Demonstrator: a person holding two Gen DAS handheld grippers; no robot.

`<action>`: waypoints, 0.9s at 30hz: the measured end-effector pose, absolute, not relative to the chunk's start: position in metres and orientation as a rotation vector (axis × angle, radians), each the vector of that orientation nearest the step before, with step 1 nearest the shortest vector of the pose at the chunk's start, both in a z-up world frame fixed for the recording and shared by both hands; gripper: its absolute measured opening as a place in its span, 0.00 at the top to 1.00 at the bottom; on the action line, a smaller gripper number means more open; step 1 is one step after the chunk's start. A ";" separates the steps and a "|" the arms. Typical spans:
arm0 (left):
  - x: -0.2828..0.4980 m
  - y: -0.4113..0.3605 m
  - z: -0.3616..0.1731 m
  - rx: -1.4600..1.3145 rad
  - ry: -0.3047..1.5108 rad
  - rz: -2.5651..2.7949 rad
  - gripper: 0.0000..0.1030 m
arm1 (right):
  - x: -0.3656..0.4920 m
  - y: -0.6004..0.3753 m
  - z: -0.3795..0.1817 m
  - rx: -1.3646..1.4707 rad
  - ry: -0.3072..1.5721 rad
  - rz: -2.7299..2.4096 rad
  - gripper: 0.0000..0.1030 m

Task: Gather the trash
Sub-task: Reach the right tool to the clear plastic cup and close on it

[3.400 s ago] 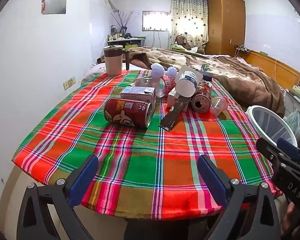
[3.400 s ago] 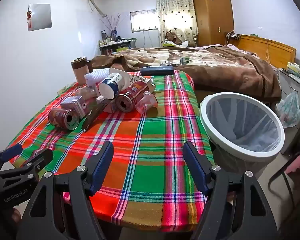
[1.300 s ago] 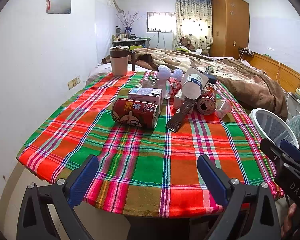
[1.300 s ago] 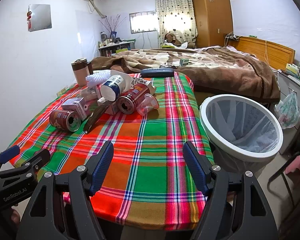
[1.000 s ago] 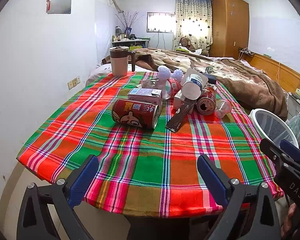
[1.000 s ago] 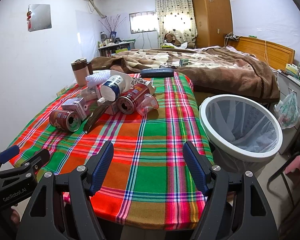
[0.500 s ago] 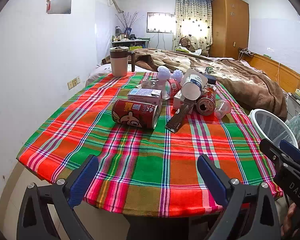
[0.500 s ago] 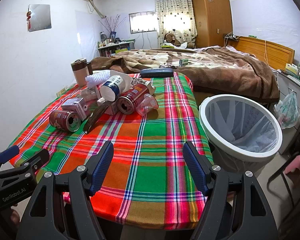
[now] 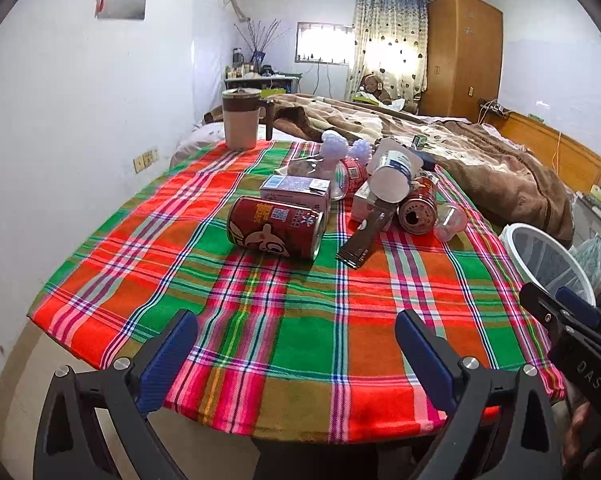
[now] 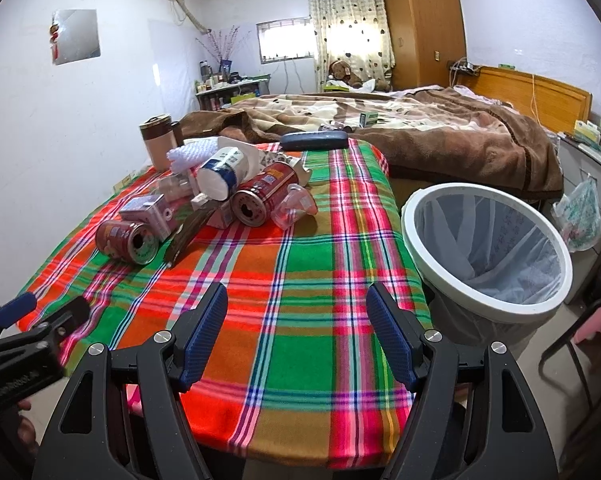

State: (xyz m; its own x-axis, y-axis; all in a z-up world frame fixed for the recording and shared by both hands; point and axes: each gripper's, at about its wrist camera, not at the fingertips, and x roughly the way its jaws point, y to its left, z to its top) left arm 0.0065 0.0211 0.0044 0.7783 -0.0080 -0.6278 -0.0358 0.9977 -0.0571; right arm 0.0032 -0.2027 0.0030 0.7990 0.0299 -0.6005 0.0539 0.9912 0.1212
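Lying in a heap ahead of both grippers, the trash sits toward the far half of the red-and-green plaid tablecloth (image 9: 300, 320): a red drink can with a cartoon face (image 9: 275, 233) on its side nearest the left gripper (image 9: 296, 356), a pale lilac carton (image 9: 296, 192) touching it behind, a dark brown flat wrapper (image 9: 362, 240), a second red can with its open top facing the camera (image 9: 418, 208), a white paper cup with a blue label (image 9: 392, 178) propped on top, and a clear plastic cup (image 9: 450, 222) at the heap's right edge. The cans' print is too small to read, and the items at the back of the heap overlap so they cannot be separated. Both tools hang over the near table edge, blue-padded jaws spread wide, holding nothing. A white-rimmed bin with a translucent liner (image 10: 488, 240) stands off the table, just right of the right gripper (image 10: 296, 336). The right gripper's body, cut off at the left view's edge, reads "DAS"; the left's reads roughly "GenRobot", blurred. A brown-lidded beige jug (image 9: 240, 124) stands beyond the heap.
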 end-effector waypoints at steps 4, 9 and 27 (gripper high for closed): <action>0.019 0.038 0.003 -0.091 0.694 0.007 0.03 | 0.021 -0.209 0.004 0.151 0.645 -0.034 0.29; 0.042 0.056 0.006 -0.081 0.705 0.030 0.03 | 0.048 -0.211 0.004 0.164 0.668 -0.037 0.29; 0.121 0.051 -0.008 -0.067 0.799 -0.076 0.03 | 0.130 -0.194 -0.008 0.169 0.811 -0.029 0.29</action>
